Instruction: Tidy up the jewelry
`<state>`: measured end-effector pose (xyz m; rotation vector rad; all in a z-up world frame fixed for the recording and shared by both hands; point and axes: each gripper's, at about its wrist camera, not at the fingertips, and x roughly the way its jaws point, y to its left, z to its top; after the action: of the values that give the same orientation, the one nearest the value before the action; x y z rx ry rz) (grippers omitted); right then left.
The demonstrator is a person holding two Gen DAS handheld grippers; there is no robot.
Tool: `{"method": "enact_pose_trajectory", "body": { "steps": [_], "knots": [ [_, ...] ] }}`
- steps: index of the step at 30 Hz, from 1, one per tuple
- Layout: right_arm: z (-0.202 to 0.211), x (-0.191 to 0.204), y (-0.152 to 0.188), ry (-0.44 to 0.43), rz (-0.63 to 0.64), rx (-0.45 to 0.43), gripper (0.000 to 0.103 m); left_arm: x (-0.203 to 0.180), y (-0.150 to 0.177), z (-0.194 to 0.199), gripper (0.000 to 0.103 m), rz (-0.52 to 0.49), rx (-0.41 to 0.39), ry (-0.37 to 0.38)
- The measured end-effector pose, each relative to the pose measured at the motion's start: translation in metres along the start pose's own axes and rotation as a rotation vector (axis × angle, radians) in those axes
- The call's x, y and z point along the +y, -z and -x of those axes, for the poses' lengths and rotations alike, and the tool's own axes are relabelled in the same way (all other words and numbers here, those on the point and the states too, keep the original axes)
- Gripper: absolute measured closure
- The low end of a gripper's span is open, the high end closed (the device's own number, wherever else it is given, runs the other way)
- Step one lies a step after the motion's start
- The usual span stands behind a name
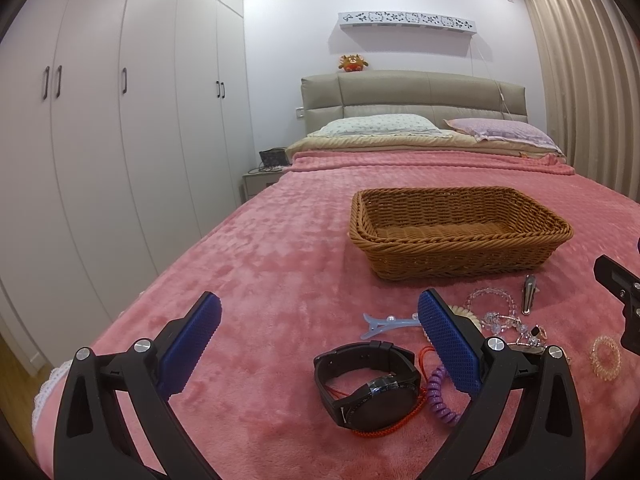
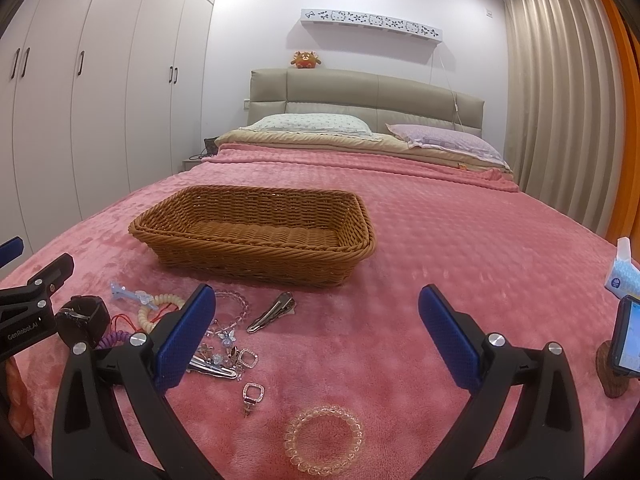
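Observation:
An empty brown wicker basket (image 1: pixel 460 236) (image 2: pixel 256 236) stands on the pink bedspread. In front of it lies loose jewelry. A black watch (image 1: pixel 368 384) (image 2: pixel 82 316) lies between my open left gripper's (image 1: pixel 320 344) fingers, with a purple coil tie (image 1: pixel 440 392) and blue hair clip (image 1: pixel 384 322) beside it. My right gripper (image 2: pixel 316 336) is open and empty above a clear coil bracelet (image 2: pixel 324 438). A silver clip (image 2: pixel 272 312), square earring (image 2: pixel 253 394) and crystal bracelet (image 1: pixel 490 300) lie nearby.
A phone on a wooden stand (image 2: pixel 626 344) and a tissue pack (image 2: pixel 624 272) are at the right. Pillows (image 2: pixel 316 124) and headboard lie far back. Wardrobes (image 1: pixel 100 140) line the left wall, curtains (image 2: pixel 560 100) the right.

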<state>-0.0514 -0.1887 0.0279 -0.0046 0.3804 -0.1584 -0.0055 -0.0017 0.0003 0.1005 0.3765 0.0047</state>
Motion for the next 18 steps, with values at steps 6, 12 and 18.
{"method": "enact_pose_trajectory", "body": {
  "steps": [6, 12, 18],
  "knots": [
    [0.0, 0.0, 0.0, 0.0, 0.001, 0.001, 0.006, 0.001, 0.0, 0.001, 0.007, 0.001, 0.0, -0.001],
    [0.0, 0.0, 0.0, 0.001, 0.002, -0.001, 0.006, 0.005, -0.002, 0.001, 0.007, 0.018, 0.006, 0.011],
    [0.003, 0.003, 0.001, -0.001, 0.025, -0.011, 0.006, 0.038, -0.011, -0.003, 0.016, 0.113, 0.057, 0.11]
  ]
}}
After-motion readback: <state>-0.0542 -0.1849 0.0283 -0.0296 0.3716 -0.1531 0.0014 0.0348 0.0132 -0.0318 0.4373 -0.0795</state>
